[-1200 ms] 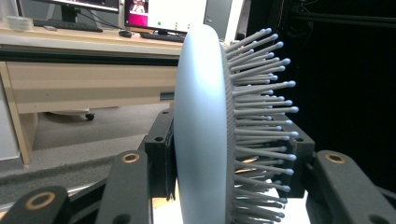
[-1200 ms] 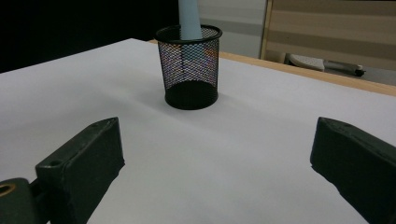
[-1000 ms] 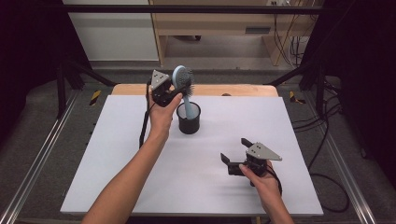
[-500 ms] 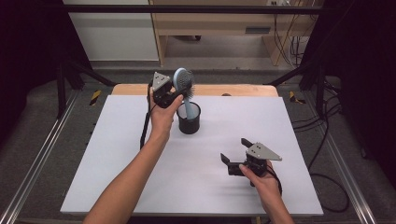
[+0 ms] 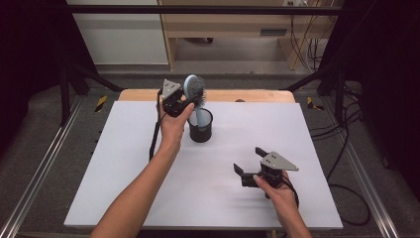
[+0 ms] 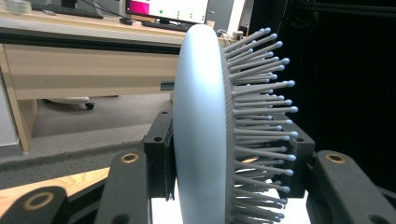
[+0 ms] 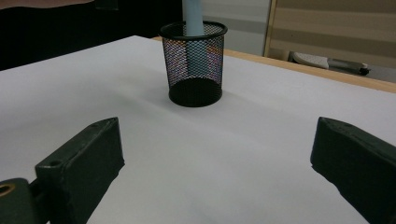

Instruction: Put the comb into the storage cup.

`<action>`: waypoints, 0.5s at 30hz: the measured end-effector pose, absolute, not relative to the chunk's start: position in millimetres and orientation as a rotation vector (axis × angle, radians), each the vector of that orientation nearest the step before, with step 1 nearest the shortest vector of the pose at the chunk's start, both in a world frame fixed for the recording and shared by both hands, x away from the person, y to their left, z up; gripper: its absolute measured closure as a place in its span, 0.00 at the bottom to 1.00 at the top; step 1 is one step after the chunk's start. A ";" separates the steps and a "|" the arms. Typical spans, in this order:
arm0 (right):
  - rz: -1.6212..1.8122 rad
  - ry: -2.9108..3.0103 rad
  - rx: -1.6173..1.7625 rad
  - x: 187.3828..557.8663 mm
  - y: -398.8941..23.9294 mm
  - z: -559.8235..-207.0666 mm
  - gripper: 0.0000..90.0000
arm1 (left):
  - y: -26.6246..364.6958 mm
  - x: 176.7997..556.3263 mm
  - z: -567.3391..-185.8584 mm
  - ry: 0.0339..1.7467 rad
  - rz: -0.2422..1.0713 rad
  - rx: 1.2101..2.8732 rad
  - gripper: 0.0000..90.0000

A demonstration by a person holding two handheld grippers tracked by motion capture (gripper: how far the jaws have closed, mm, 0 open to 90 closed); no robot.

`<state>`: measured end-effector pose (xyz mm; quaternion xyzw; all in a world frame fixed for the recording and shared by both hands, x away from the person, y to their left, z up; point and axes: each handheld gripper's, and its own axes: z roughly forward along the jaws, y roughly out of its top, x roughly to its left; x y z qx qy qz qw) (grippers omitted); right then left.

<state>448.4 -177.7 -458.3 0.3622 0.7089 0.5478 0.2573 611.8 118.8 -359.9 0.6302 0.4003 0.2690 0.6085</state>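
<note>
Between the left tool's [image 5: 182, 101] jaws sits the head of a pale blue hairbrush [image 5: 194, 91], pinched across its smooth back and bristle side, as the left gripper view shows close up. Its handle points down into the black mesh cup [image 5: 200, 127] just below that tool, so the brush stands nearly upright, probably so the handle clears the rim cleanly. Well off from it, the right tool [image 5: 249, 162] hovers low over the white surface [image 5: 119, 168], jaws spread wide and empty, facing the cup.
</note>
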 end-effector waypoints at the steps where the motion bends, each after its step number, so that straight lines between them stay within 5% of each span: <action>1: 1.485 1.923 0.982 448.4 -177.7 -458.4 0.03 | 118.8 611.9 -359.9 0.924 0.622 1.456 0.55; 15: 1.483 1.923 0.982 448.3 -177.8 -458.5 0.03 | 117.3 612.5 -364.6 0.932 0.602 1.454 0.55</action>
